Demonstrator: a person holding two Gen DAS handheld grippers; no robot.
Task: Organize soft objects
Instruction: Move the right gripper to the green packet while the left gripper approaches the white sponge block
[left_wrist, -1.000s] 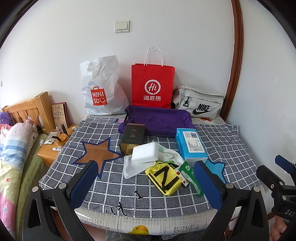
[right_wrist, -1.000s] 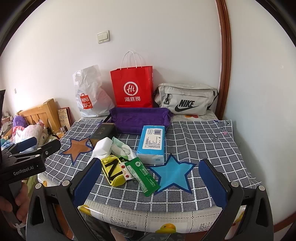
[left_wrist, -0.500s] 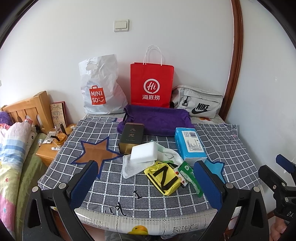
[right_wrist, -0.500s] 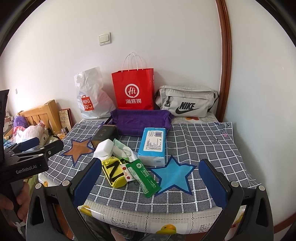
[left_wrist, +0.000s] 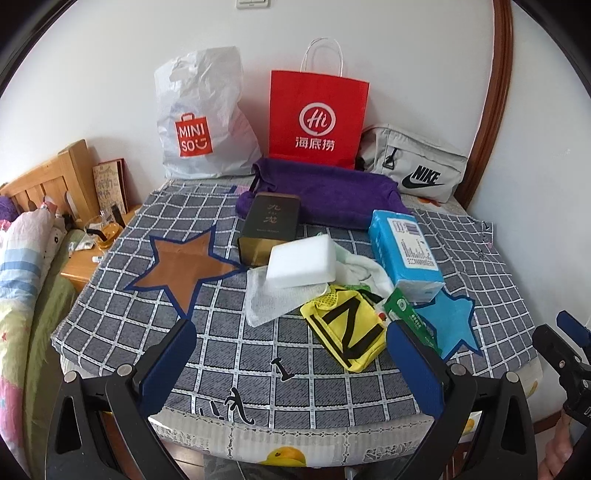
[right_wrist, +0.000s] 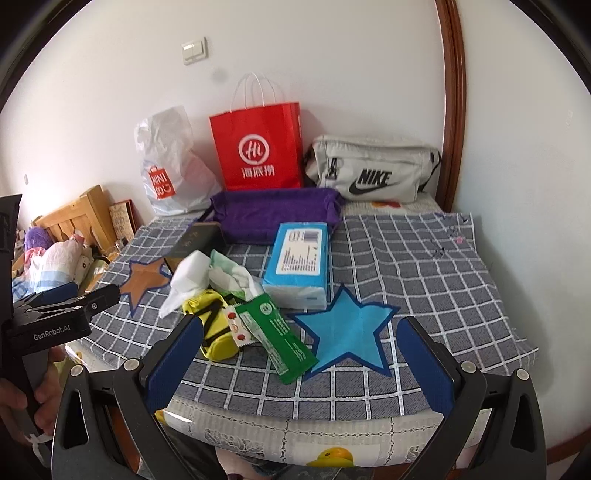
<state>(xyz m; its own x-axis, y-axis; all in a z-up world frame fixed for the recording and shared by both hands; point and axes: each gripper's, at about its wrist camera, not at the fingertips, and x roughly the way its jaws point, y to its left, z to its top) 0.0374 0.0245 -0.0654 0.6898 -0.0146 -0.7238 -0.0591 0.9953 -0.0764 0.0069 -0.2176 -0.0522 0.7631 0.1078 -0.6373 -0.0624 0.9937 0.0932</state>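
On the checked cloth (left_wrist: 280, 354) lie a white sponge (left_wrist: 301, 262) on a white rag (left_wrist: 271, 299), a yellow pouch (left_wrist: 347, 332), a green packet (right_wrist: 280, 336), a blue tissue pack (right_wrist: 299, 262), a dark box (left_wrist: 269, 225) and a purple cloth tray (right_wrist: 277, 214). My left gripper (left_wrist: 291, 354) is open and empty at the table's near edge, in front of the rag and pouch. My right gripper (right_wrist: 299, 358) is open and empty, in front of the green packet and the blue star (right_wrist: 347, 328).
A white Miniso bag (left_wrist: 199, 122), a red paper bag (left_wrist: 317, 118) and a grey Nike bag (right_wrist: 373, 170) stand along the back wall. A brown star (left_wrist: 188, 266) marks the cloth at left. A bed and wooden nightstand (left_wrist: 96, 251) are at left.
Both grippers have moved forward toward the table, so the objects look larger and nearer. Nothing on the table has moved.
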